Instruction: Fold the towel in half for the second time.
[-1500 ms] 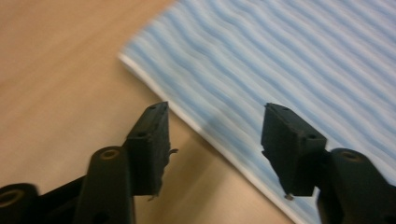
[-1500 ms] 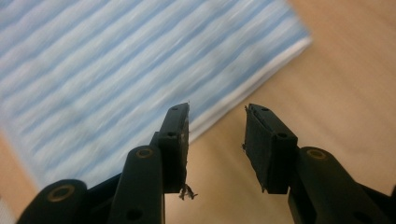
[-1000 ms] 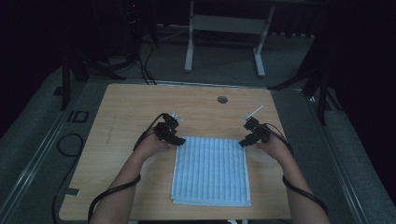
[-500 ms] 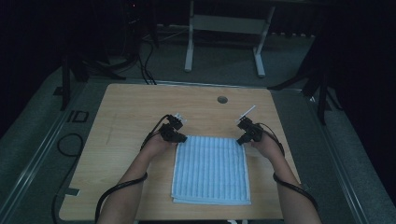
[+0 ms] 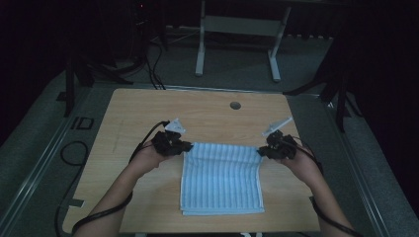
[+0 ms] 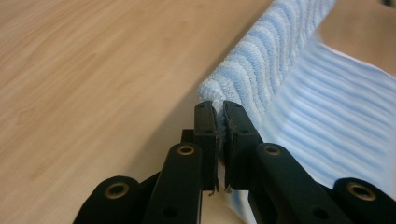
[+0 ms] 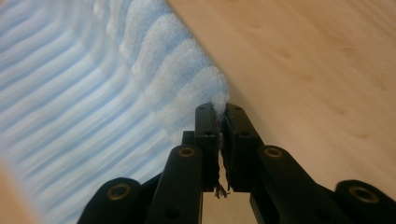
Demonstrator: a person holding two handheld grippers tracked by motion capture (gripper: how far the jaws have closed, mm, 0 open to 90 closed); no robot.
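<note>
Left gripper clamped on the towel's far left corner, right gripper pinching the far right corner, jaws just closed, far edge lifted off the table, near part lying flat.

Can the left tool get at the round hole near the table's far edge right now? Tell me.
Probably not freely: the left tool is shut on the towel corner, though bare table lies between it and the hole.
</note>
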